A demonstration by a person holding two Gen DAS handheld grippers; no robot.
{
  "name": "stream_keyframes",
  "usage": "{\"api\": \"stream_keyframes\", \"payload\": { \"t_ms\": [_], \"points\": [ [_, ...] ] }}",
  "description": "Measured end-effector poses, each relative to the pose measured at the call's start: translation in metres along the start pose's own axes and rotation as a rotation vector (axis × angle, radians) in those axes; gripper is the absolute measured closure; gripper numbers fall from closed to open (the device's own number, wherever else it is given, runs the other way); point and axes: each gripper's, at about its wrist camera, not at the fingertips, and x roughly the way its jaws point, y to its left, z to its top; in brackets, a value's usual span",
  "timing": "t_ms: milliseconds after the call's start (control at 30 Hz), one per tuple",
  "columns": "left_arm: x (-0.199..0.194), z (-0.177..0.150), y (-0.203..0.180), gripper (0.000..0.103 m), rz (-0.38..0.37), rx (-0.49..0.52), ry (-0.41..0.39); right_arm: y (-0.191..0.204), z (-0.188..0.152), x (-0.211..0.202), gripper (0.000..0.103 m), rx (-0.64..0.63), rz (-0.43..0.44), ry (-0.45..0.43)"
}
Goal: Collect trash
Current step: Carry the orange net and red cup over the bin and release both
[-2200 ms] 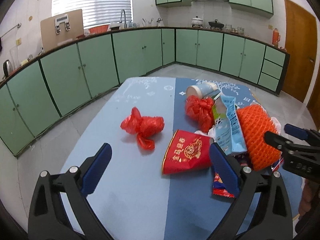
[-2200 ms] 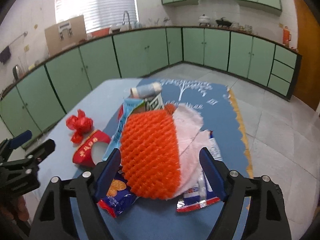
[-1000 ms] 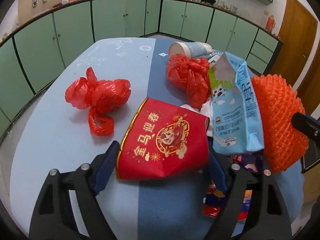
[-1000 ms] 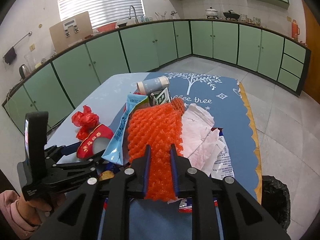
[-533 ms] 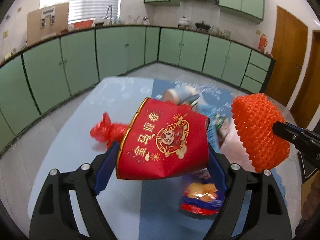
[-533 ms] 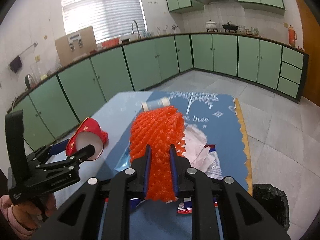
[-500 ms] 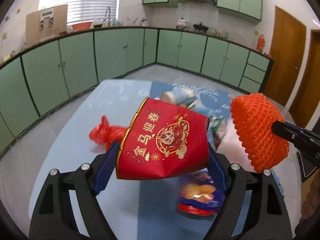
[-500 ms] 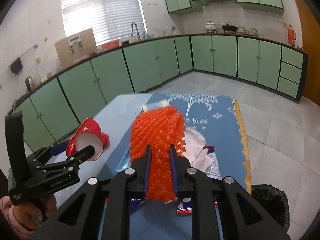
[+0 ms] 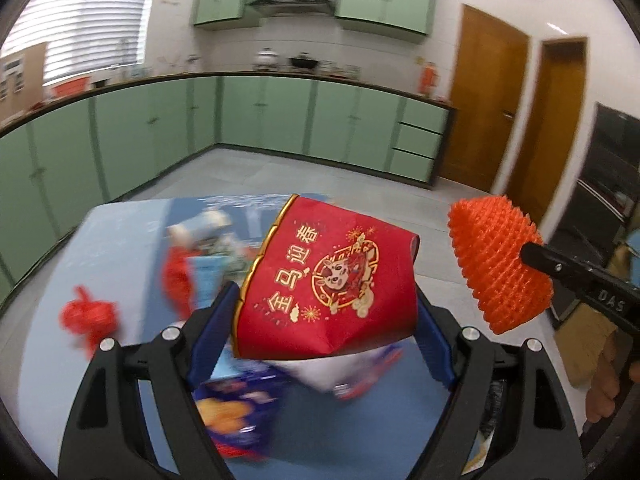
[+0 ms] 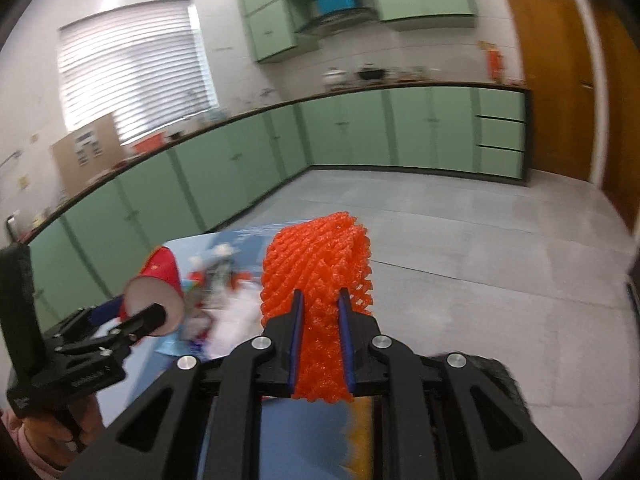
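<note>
My left gripper [image 9: 324,320] is shut on a red paper cup [image 9: 328,280] with gold print, held above the blue table [image 9: 112,248]. My right gripper [image 10: 320,340] is shut on an orange foam net [image 10: 320,280], also lifted; the net also shows at the right of the left wrist view [image 9: 500,268]. The cup and left gripper appear at the left in the right wrist view [image 10: 156,292]. More trash lies on the table: a red plastic bag [image 9: 90,316], a second red bag [image 9: 176,280], a blue snack wrapper [image 9: 236,412].
A black trash bag [image 10: 492,376] sits on the floor at the right, by the table's edge. Green cabinets [image 9: 260,120] line the far walls. A brown door [image 9: 484,100] is at the right. Grey floor [image 10: 480,248] lies beyond the table.
Both grippers have risen and swung right with their loads. The table and its trash pile now sit lower and further left in both views.
</note>
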Motion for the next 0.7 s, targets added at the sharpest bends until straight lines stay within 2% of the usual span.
{"api": "stream_keyframes", "payload": {
  "t_ms": [200,400,567,700],
  "points": [
    [0.038,0.0,-0.069,0.024,-0.154,0.087,0.04,-0.06,-0.022,-0.013,0.087,0.076,-0.163,0.022],
    [0.077,-0.02,-0.127,0.024,-0.266,0.17,0.122,-0.102,-0.055,-0.012,0.087,0.161,-0.244,0.077],
    [0.11,-0.042,-0.156,0.023,-0.315,0.22,0.22,-0.129,-0.078,-0.005,0.087,0.219,-0.281,0.124],
    [0.125,-0.056,-0.16,0.023,-0.331,0.245,0.281,-0.149,-0.088,0.004,0.087,0.25,-0.296,0.165]
  ]
}}
